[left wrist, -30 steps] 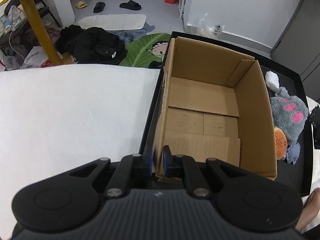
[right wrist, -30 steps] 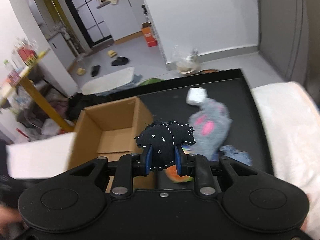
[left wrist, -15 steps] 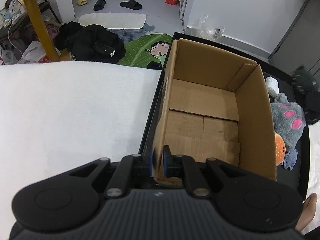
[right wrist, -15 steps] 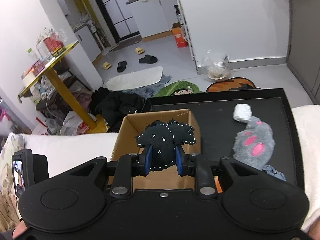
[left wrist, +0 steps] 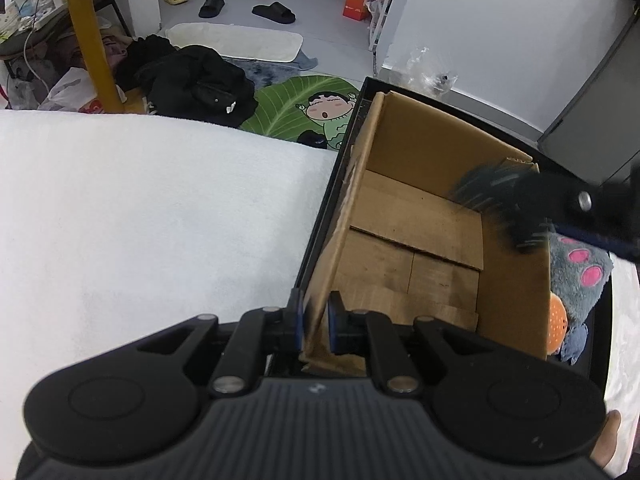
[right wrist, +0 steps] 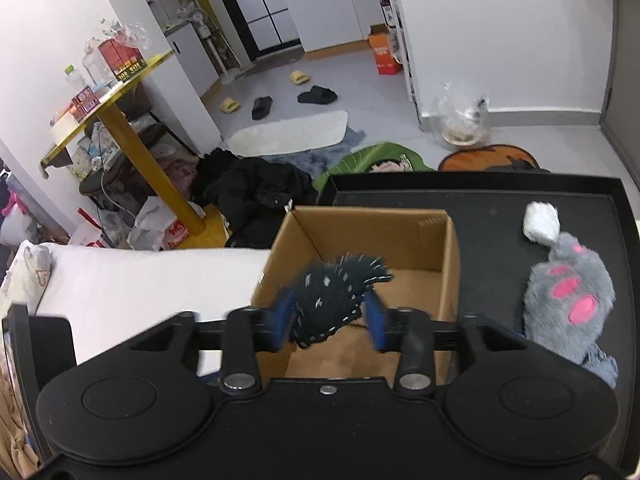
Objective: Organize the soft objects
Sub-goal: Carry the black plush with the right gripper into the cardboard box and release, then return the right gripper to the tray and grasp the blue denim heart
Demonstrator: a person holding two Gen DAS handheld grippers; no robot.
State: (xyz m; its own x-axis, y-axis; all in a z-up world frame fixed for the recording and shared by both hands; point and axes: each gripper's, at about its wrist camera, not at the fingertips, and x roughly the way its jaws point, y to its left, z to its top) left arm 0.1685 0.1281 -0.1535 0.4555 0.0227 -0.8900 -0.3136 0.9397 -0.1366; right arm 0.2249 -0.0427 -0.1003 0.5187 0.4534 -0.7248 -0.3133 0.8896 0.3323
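An open cardboard box (left wrist: pixel 420 240) (right wrist: pixel 372 232) stands on a black tray (right wrist: pixel 492 208). My left gripper (left wrist: pixel 314 322) is shut on the box's near left wall. My right gripper (right wrist: pixel 328 316) is over the box with its jaws spread; a black plush with white stitches (right wrist: pixel 336 296) sits blurred between them, and it also shows in the left wrist view (left wrist: pixel 492 192) above the box's right wall. A grey paw plush (right wrist: pixel 568 300) (left wrist: pixel 580 268), an orange plush (left wrist: pixel 556 324) and a white soft lump (right wrist: pixel 540 222) lie on the tray right of the box.
A white towel-covered surface (left wrist: pixel 140 220) lies left of the tray. Beyond it, on the floor, are black clothes (left wrist: pixel 192 80), a green mat (left wrist: pixel 308 108), slippers (left wrist: pixel 272 10) and a yellow table leg (left wrist: pixel 92 40).
My right gripper moved left over the box and its jaws opened around the black plush, which is now blurred. My left gripper stays shut on the box wall.
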